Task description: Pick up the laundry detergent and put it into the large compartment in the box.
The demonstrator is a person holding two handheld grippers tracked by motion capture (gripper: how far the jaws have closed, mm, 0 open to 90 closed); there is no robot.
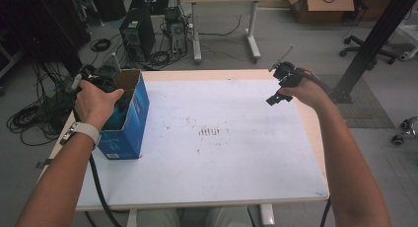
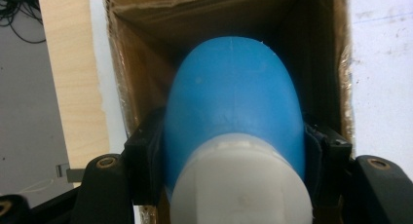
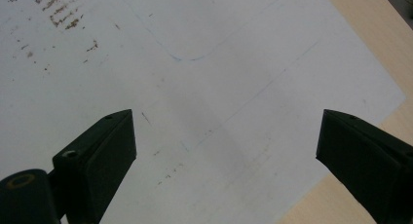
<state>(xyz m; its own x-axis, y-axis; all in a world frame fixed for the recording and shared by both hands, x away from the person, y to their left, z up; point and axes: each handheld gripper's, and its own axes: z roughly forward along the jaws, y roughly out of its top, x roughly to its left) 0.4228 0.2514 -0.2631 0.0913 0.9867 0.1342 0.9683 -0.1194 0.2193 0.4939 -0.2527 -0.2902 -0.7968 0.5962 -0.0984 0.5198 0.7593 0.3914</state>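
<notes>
Blue bottle (image 2: 234, 107), wht cap (image 2: 241, 185)

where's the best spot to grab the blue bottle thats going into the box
On the blue bottle, just past its white cap, coming from above along the box's opening. The left gripper holds it there already, one pad on each flank. The bottle points down into the narrow blue box, so a grip near the cap probably keeps the jaws clear of the cardboard walls.
</notes>
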